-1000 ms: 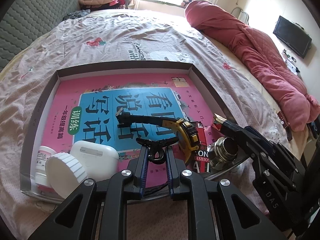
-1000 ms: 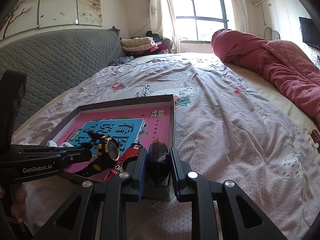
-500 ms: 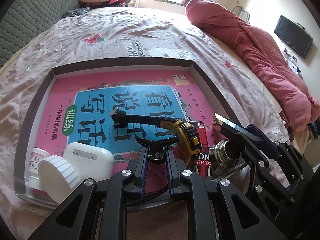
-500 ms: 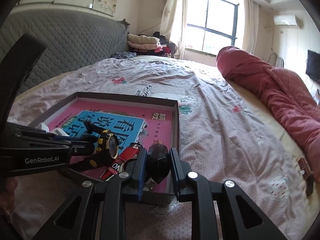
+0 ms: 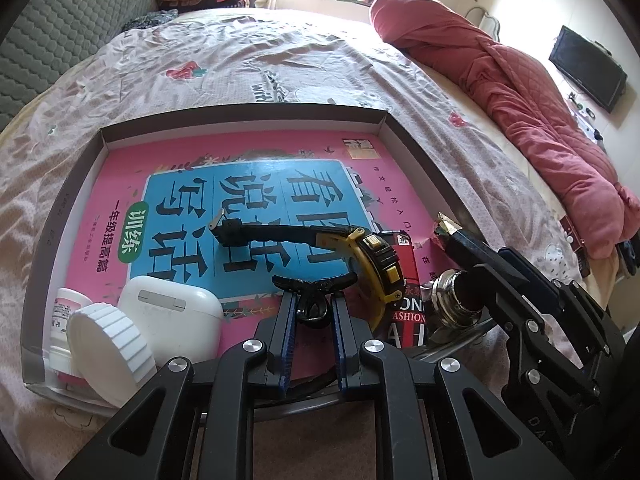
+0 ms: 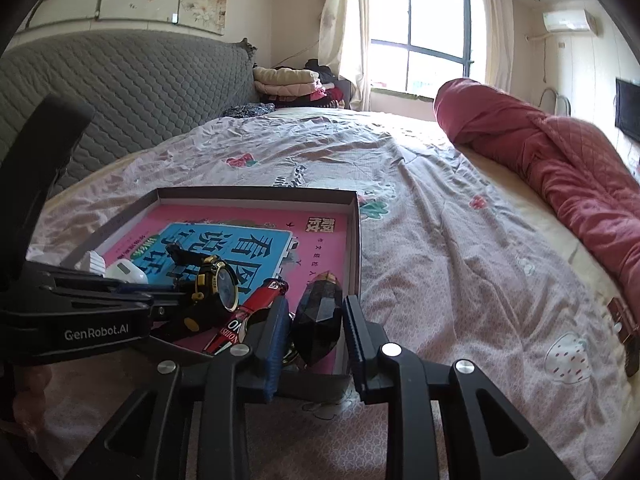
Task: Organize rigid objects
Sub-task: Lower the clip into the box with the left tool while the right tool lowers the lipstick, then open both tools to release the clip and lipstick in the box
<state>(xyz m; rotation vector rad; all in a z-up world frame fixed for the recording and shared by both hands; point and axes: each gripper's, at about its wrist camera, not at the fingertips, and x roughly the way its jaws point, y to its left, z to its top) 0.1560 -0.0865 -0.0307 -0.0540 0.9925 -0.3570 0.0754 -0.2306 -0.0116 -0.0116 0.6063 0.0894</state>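
Left gripper clamped on watch strap, above tray. Right gripper parted around dark bottle, tray's near corner. Lower watch flat, then release.

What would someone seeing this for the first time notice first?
Probably the bright pink and blue book filling the shallow box on the bed. Next, the yellow-and-black watch on it, its strap pinched in the left gripper, and the dark faceted bottle between the right gripper's open fingers.

A home bedroom: bed, rolled quilt, curtained window.
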